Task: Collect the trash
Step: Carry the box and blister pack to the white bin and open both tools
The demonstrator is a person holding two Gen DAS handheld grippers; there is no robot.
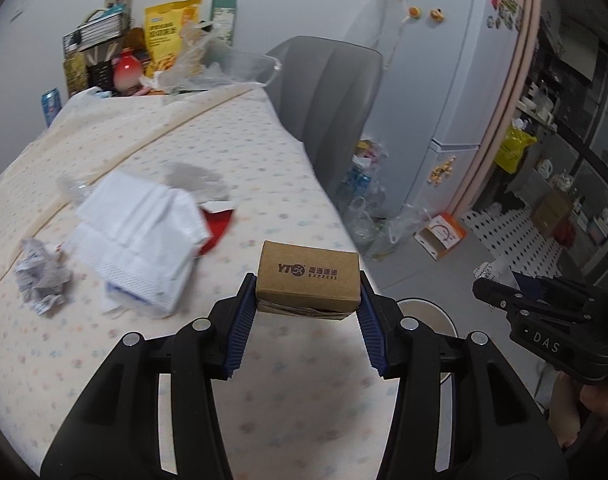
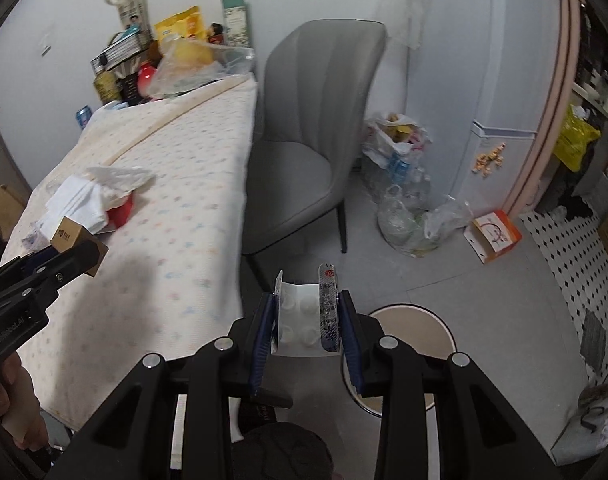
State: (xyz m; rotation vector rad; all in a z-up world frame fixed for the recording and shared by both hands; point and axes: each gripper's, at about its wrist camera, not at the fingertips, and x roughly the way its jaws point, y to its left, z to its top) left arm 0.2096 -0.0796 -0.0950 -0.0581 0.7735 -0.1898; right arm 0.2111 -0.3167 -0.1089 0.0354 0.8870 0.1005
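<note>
My left gripper point(image 1: 308, 292) is shut on a small brown cardboard box point(image 1: 309, 276) printed "YTO Express", held above the table's right edge. That box point(image 2: 70, 234) and the left gripper point(image 2: 64, 256) also show at the left of the right wrist view. My right gripper point(image 2: 307, 312) is shut on a bent white blister pack point(image 2: 304, 314), over the floor beside the table. A round white bin point(image 2: 412, 356) stands on the floor just right of it; its rim point(image 1: 424, 312) shows past the table edge. A crumpled paper ball point(image 1: 42, 276) lies on the table point(image 1: 184, 140).
A white tissue pack on something red point(image 1: 140, 236) lies mid-table. Snack bags, cartons and a wire rack point(image 1: 100, 36) crowd the far end. A grey chair point(image 2: 312, 128) stands beside the table. Plastic bags of bottles point(image 2: 404, 200), an orange-white box point(image 2: 494, 236) and a fridge point(image 1: 456, 80) stand behind.
</note>
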